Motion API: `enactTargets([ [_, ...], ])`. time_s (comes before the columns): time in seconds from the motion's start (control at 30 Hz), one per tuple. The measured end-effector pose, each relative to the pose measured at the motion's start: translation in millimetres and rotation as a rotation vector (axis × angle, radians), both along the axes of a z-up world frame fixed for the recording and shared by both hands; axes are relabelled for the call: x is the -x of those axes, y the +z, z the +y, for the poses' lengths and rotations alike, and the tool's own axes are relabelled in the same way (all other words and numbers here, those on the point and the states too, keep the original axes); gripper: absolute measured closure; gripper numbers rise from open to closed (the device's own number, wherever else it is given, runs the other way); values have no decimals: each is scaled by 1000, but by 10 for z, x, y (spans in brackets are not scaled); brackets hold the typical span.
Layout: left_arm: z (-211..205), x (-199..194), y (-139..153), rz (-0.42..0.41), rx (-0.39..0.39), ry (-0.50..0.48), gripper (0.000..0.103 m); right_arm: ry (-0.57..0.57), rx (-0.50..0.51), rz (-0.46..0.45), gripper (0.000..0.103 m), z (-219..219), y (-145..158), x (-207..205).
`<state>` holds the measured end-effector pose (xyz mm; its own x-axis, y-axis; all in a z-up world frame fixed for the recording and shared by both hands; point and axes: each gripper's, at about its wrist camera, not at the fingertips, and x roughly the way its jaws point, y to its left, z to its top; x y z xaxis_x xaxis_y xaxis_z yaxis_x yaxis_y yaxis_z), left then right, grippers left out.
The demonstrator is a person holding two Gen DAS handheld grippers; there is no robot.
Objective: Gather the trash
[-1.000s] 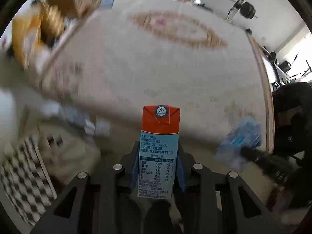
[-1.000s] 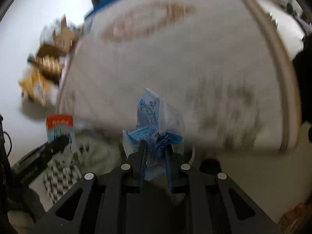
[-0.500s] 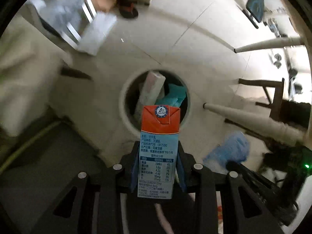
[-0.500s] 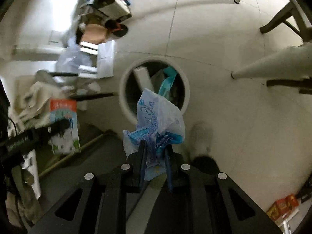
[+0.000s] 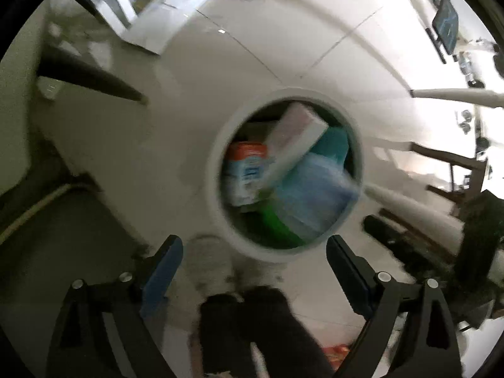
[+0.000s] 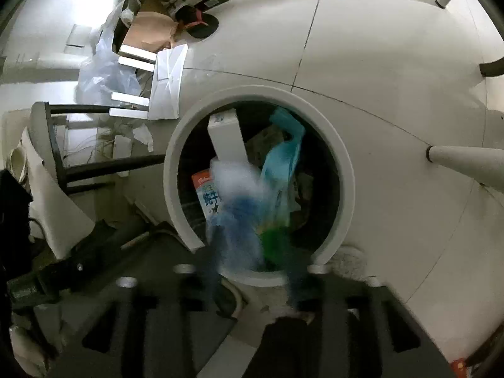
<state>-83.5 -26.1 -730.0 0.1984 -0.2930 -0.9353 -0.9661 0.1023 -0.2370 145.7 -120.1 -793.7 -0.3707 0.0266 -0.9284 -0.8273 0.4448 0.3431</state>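
A round white trash bin (image 5: 217,186) (image 6: 343,170) stands on the floor below both grippers. The orange-topped milk carton (image 5: 244,173) (image 6: 204,192) lies inside it, beside a long white box (image 5: 296,135) (image 6: 226,138) and a teal bag (image 6: 283,154). The blue-and-white plastic wrapper (image 5: 312,195) (image 6: 239,208) is a blur falling into the bin mouth. My left gripper (image 5: 253,252) is wide open and empty above the bin's near rim. My right gripper (image 6: 252,271) is blurred, its fingers apart, open, with nothing between them.
The person's dark trouser legs (image 5: 252,324) and a light shoe (image 5: 208,264) are just before the bin. White table legs (image 6: 466,160) (image 5: 456,94) and dark chair legs (image 6: 104,163) stand around it. Cardboard, plastic bags and papers (image 6: 138,41) lie at the far left.
Both grippers have opened. The milk carton has dropped from the left one into the bin, and the wrapper has left the right one and is falling. The bin is closer.
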Motion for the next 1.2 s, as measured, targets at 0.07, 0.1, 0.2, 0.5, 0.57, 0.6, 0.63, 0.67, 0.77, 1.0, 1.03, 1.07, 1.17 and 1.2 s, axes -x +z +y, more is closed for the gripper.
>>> enactTargets([
  [0.07, -65, 64, 222, 58, -64, -36, 10, 16, -3, -25, 7, -28, 123, 60],
  [0.1, -99, 64, 339, 87, -98, -57, 10, 30, -2, -59, 6, -82, 229, 80],
  [0.2, -224, 44, 750, 200, -215, -150, 10, 48, 16, -143, 5, -229, 555, 156],
  [0.5, -527, -106, 1909, 239, -300, -261, 10, 23, 23, -243, 2, -740, 1893, 166],
  [0.57, -546, -169, 2188, 222, -308, -279, 10, 1, 6, -252, 2, -801, 2276, 137],
  [0.6, -546, -198, 2316, 211, -310, -285, 10, -11, -7, -253, 2, -826, 2470, 120],
  [0.63, -541, -220, 2502, 188, -314, -296, 10, -25, -15, -253, 2, -861, 2666, 111],
  [0.67, -527, -235, 2637, 170, -321, -304, 10, -38, -25, -248, 2, -882, 2829, 102],
  [0.77, -474, -299, 3074, 110, -341, -349, 10, -71, -48, -231, 2, -940, 3347, 63],
  [1.0, -423, -341, 3980, -5, -391, -501, 10, -178, -96, -155, 2, -1130, 4412, 156],
  [1.03, -406, -333, 4109, -29, -389, -517, 10, -200, -105, -137, 2, -1177, 4593, 185],
  [1.07, -397, -326, 4211, -49, -386, -529, 10, -213, -117, -124, 2, -1212, 4700, 214],
  [1.17, -367, -330, 4521, -115, -389, -568, 10, -255, -155, -106, 2, -1332, 5089, 316],
  [1.2, -358, -327, 4594, -133, -390, -582, 10, -269, -167, -93, 2, -1367, 5209, 347],
])
